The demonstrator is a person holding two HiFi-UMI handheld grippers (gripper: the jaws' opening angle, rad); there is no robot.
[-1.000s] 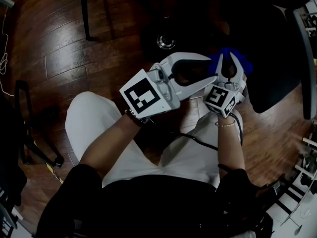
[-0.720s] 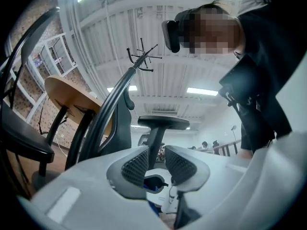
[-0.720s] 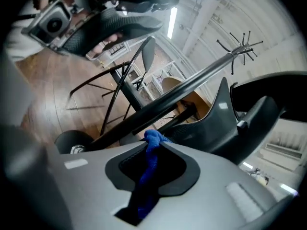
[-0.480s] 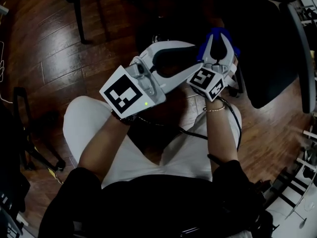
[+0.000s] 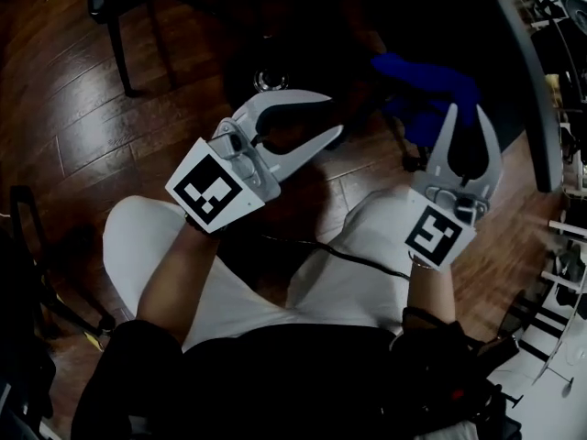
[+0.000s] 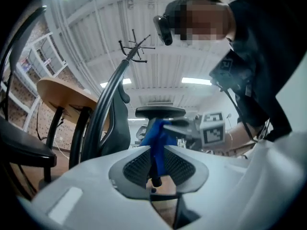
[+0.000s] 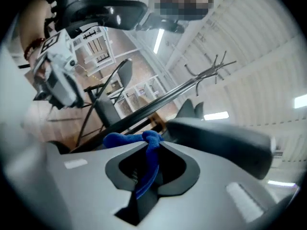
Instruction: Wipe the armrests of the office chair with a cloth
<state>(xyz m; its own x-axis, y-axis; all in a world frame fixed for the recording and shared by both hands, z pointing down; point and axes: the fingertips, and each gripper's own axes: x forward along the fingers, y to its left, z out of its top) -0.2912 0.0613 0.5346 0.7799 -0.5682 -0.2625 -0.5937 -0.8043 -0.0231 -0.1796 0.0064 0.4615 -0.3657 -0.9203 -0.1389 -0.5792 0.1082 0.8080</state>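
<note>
**Firmly clamped in the right gripper (image 5: 466, 117): a blue cloth (image 5: 424, 85), up by the armrest (image 6: 159, 112)**

From the head view, stretched slantwise, with the long axis from upper left to lower right. Near end nipped between the right gripper's closed jaws, far end reaching away over the dark office chair (image 6: 111, 121). Deep blue, soft and fleecy to look at, rumpled into a loose roll rather than spread flat.

Shown differently in the right gripper view: a narrow strip squeezed between the pads, rising out past the jaw tips and flopping over to the left in a bunched knot. Right beside the near end of the grey armrest pad there; cannot tell whether touching it.

Seen only from the left gripper view: hanging down from the right gripper's tips just under the flat, round-ended pad, long axis near upright, close by the armrest's post. Not to be made out from the head view — the armrest itself, lost in the dark of the chair.

As for the left gripper (image 5: 332, 113) — released, with jaws that have just been closing in yet stand apart, gripping nothing. Held above the white-trousered lap (image 5: 321, 273) and the wooden floor (image 5: 110, 108), well to the left of the cloth.
</note>
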